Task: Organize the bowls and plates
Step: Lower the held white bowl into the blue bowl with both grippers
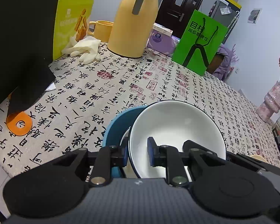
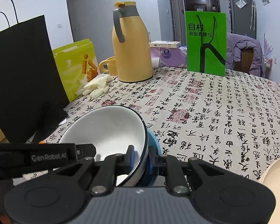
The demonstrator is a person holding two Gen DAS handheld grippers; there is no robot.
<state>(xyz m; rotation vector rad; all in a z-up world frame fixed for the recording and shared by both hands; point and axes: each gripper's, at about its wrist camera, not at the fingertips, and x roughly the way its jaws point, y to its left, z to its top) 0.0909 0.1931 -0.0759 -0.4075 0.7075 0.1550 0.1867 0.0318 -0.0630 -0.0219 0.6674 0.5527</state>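
Left gripper (image 1: pixel 138 154) pinches the left rim of the glossy white ceramic bowl (image 1: pixel 177 123); right gripper (image 2: pixel 141 158) clamps the opposite rim. The bowl sits tilted inside a matte blue bowl (image 1: pixel 117 125) on the calligraphy-print tablecloth (image 1: pixel 158 85). Both hands equally near. Beyond: smooth yellow thermos jug (image 2: pixel 130 44).

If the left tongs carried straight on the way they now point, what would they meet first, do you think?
The left tongs already grip the white bowl by its near rim. Straight ahead lies the bowl's inner wall, so they would likely just push the bowl along. Beyond its far rim the patterned tablecloth looks free up to the green bag, though depth is unclear.
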